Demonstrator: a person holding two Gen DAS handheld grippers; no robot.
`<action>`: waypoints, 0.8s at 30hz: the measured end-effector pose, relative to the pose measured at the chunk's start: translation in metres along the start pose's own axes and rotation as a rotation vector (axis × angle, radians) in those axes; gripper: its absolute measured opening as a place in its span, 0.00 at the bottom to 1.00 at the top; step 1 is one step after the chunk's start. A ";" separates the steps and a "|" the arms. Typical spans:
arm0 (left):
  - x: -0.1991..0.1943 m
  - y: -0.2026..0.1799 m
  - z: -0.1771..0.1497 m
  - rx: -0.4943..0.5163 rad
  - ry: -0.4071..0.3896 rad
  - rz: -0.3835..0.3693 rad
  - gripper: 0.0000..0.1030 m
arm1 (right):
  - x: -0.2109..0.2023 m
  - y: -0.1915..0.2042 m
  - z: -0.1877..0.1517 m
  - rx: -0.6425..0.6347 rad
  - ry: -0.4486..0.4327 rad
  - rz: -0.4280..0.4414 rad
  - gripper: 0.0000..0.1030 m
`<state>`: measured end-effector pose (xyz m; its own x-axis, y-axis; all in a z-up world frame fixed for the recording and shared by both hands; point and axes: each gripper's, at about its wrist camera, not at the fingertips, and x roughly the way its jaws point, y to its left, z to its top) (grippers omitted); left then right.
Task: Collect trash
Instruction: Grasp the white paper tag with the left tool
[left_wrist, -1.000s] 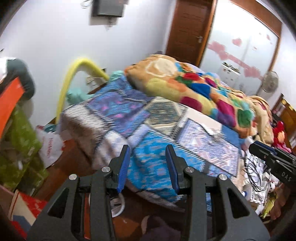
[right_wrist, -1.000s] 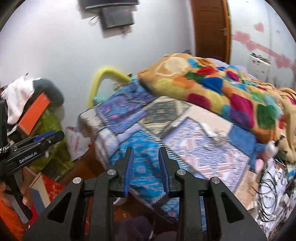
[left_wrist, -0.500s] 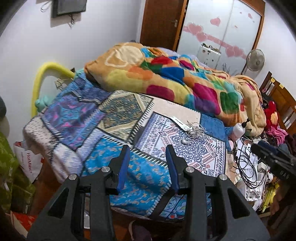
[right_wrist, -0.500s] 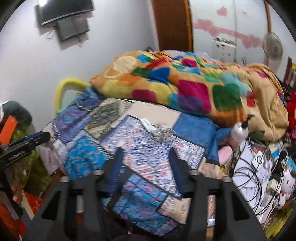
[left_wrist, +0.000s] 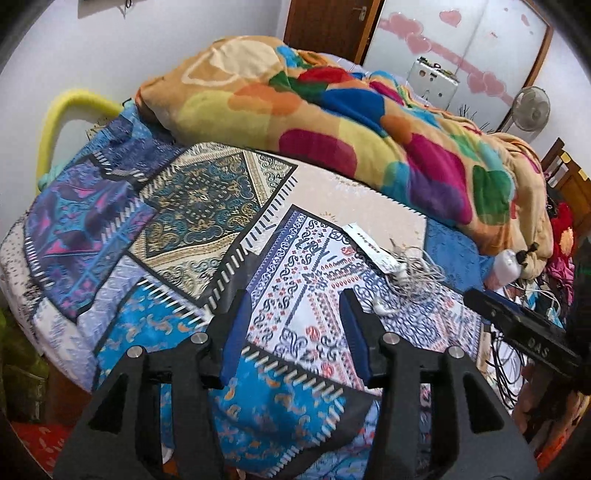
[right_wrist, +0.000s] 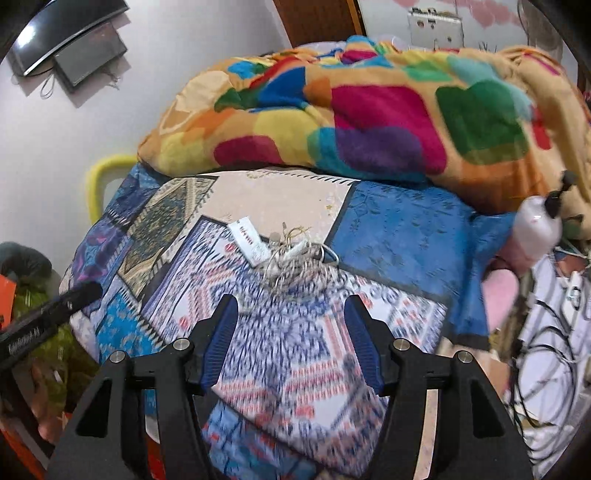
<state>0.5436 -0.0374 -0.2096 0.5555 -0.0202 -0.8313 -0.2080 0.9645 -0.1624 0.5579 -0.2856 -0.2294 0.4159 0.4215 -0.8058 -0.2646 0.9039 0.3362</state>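
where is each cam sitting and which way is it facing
Left wrist: on the left gripper, tilted down at the bed; own open fingers show, and the right gripper at right.
Right wrist: on the right gripper, tilted down at the bed from further right; own open fingers show, and the left gripper at left.
Shared: white wrapper, cable tangle, blanket.

In the right wrist view the patchwork bedspread (right_wrist: 295, 354) between the tongs is smeared by motion, its pattern unreadable. The print on the white wrapper (right_wrist: 248, 242) is too small to read. The tangle of cord (right_wrist: 295, 264) just beside it hides its own ends. At 9 o'clock the screen (right_wrist: 66, 33) is cut by the picture's edge. In the left wrist view the fan (left_wrist: 532, 112) at 2 o'clock loses its stand behind the blanket (left_wrist: 332, 110).
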 end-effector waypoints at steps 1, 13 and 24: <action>0.008 0.000 0.002 0.001 0.006 0.003 0.47 | 0.006 -0.001 0.002 0.008 0.003 0.005 0.54; 0.068 -0.014 0.022 0.020 0.070 -0.014 0.47 | 0.052 -0.011 -0.001 0.009 0.018 0.026 0.29; 0.111 -0.063 0.031 -0.109 0.164 -0.168 0.47 | 0.022 -0.040 -0.015 -0.038 -0.007 -0.024 0.07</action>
<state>0.6437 -0.0918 -0.2753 0.4532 -0.2290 -0.8615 -0.2138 0.9103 -0.3545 0.5648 -0.3140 -0.2679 0.4285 0.4004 -0.8100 -0.2872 0.9103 0.2981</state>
